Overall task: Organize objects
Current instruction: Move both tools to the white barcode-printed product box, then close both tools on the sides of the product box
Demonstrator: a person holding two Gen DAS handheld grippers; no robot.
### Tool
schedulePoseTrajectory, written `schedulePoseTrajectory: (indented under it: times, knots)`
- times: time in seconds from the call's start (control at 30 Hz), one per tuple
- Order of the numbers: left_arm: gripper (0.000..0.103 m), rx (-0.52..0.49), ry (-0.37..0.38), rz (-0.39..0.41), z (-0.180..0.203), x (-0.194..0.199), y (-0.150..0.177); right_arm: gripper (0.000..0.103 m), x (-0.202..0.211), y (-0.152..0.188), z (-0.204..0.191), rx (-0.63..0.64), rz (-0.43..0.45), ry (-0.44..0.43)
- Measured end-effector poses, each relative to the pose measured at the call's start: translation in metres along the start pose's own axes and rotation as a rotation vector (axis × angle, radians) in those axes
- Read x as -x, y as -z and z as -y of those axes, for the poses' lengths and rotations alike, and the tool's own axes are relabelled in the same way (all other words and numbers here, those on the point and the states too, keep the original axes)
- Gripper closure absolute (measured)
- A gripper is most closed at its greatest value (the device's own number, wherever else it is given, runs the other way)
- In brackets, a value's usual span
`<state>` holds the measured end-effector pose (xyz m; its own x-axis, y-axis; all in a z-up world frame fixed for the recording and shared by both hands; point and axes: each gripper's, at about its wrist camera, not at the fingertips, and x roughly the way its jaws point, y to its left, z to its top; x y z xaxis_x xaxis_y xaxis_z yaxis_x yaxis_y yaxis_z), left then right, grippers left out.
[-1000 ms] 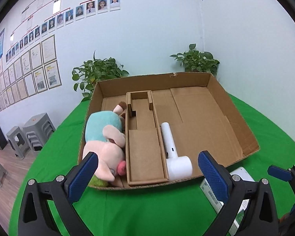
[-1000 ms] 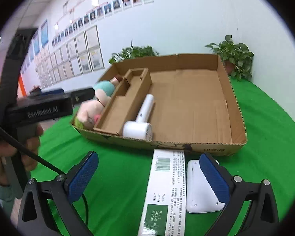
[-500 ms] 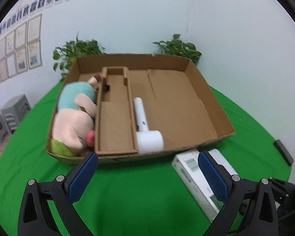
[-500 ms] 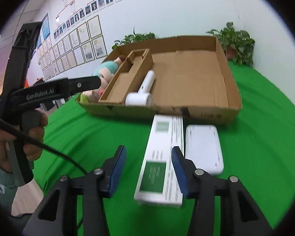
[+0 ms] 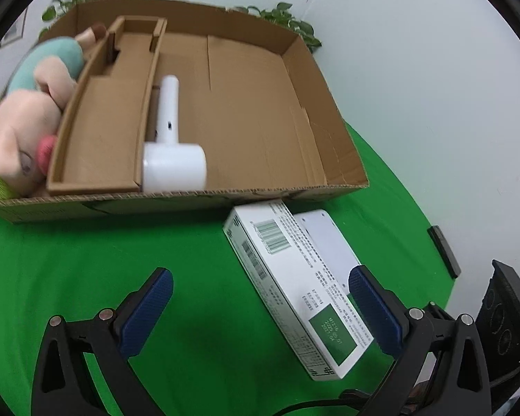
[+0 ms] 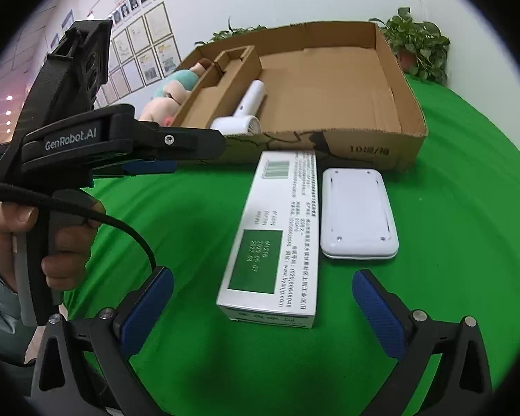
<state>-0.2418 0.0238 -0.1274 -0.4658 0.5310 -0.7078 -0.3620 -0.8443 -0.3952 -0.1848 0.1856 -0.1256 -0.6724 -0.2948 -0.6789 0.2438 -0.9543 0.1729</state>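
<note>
We see our right gripper (image 6: 262, 306) spread wide, its jaws just having opened again, empty, with the near end of the long white carton with the green label (image 6: 277, 232) lying between the pads, not touched. Our left gripper (image 5: 260, 306) is also spread and empty above the green table (image 5: 86, 260); the carton's green end sits by its right pad. Just right of the carton lies the flat white rounded case (image 6: 358, 213), nearly touching it.

Risks: closing on the carton could nudge the case aside or pinch both. Both grippers aim at the same carton, so they may collide. The carton's far end sits against the brown cardboard tray (image 6: 374, 152), where the white hair dryer (image 6: 244, 111) and pink-teal plush toy (image 6: 170, 93) already lie; a low lift could snag the wall.
</note>
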Motion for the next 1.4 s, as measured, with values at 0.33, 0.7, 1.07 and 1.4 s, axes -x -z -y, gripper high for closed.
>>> schedulePoseTrajectory:
  times: [0.33, 0.7, 1.07, 1.4]
  knots:
    - [0.022, 0.079, 0.14, -0.156, -0.006, -0.046, 0.009, 0.003, -0.02, 0.0, -0.006, 0.021, -0.07, 0.024]
    - [0.031, 0.077, 0.18, -0.191, 0.005, -0.025, 0.042, 0.038, -0.001, 0.02, -0.035, 0.055, -0.089, -0.031]
    - [0.031, 0.159, 0.174, -0.199, -0.014, -0.016, 0.055, 0.001, -0.004, 0.021, -0.044, 0.097, -0.113, -0.058]
    - [0.038, 0.175, 0.199, -0.215, -0.015, -0.018, 0.059, 0.04, -0.02, 0.025, -0.042, 0.09, -0.156, 0.011]
